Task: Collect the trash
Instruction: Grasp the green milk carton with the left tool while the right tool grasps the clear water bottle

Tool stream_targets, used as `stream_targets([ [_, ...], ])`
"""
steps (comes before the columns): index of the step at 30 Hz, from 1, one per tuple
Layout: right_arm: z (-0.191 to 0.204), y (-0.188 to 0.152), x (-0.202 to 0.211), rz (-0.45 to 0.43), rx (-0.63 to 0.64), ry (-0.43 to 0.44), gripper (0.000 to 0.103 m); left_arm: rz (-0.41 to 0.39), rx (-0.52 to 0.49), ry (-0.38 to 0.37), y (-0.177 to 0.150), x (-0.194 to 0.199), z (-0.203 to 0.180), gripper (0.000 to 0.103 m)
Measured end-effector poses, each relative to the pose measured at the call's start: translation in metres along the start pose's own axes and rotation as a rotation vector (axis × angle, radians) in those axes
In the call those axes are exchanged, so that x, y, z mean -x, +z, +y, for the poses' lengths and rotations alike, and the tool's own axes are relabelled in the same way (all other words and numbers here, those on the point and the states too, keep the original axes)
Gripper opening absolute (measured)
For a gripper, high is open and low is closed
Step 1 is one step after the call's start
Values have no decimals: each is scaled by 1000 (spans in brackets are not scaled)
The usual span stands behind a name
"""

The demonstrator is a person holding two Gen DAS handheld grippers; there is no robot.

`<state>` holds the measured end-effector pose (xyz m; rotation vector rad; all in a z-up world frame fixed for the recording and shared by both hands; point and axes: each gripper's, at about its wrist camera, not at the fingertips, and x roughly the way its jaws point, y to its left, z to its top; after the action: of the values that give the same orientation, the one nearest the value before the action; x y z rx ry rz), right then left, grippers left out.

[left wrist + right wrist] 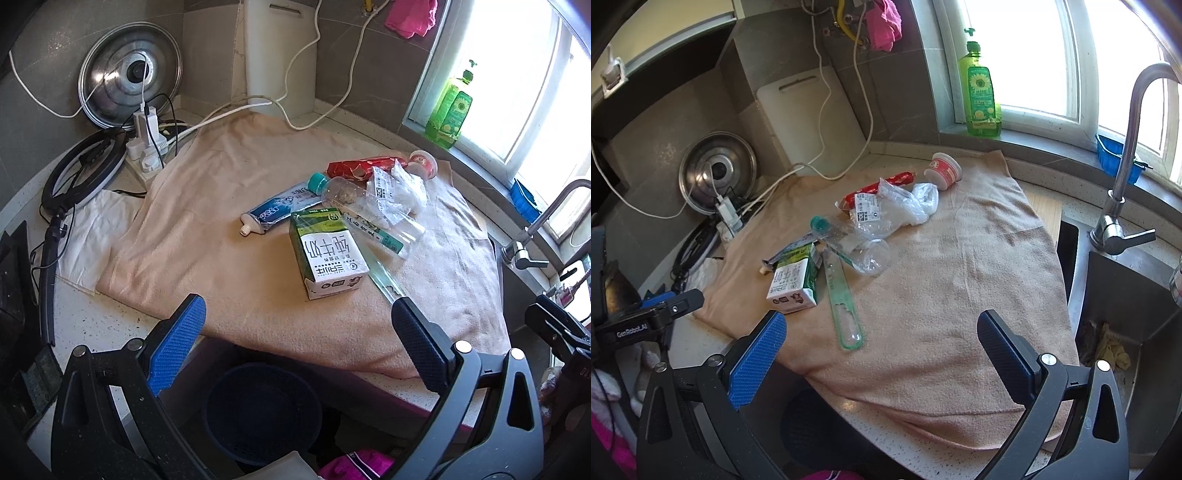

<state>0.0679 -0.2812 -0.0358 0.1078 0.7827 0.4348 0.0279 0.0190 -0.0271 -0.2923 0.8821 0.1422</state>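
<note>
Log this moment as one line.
left gripper: open, empty | right gripper: open, empty | milk carton, toothpaste tube, bottle on towel | bin below

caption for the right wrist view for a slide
Open right hand-held gripper facing trash on a towel

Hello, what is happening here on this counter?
A person holds two grippers, both open and empty, above a towel with trash on it. Nothing is picked up yet. The left gripper faces the milk carton; the right gripper is near the green plastic package. A dark bin waits below the counter edge.
</note>
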Motion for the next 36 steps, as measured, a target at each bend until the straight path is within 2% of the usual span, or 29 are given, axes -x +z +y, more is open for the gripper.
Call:
stream_targets([
  [5, -4, 7, -16, 70, 19, 49, 102, 37, 40, -26, 9, -13, 3, 102],
  [10, -4, 19, -29, 93, 69, 94, 102, 66, 58, -48, 15, -28, -2, 102],
  [23, -2, 88, -90, 180, 193, 231, 102, 136, 98, -79, 32, -76, -23, 99],
  [30, 9, 112, -140, 290, 224, 313, 94, 169, 108, -69, 35, -102, -32, 92],
  [33, 17, 117, -163, 348, 246, 331, 82, 179, 111, -60, 35, -110, -35, 88],
  [36, 22, 119, -184, 401, 257, 345, 77, 183, 117, -48, 37, -116, -35, 87],
])
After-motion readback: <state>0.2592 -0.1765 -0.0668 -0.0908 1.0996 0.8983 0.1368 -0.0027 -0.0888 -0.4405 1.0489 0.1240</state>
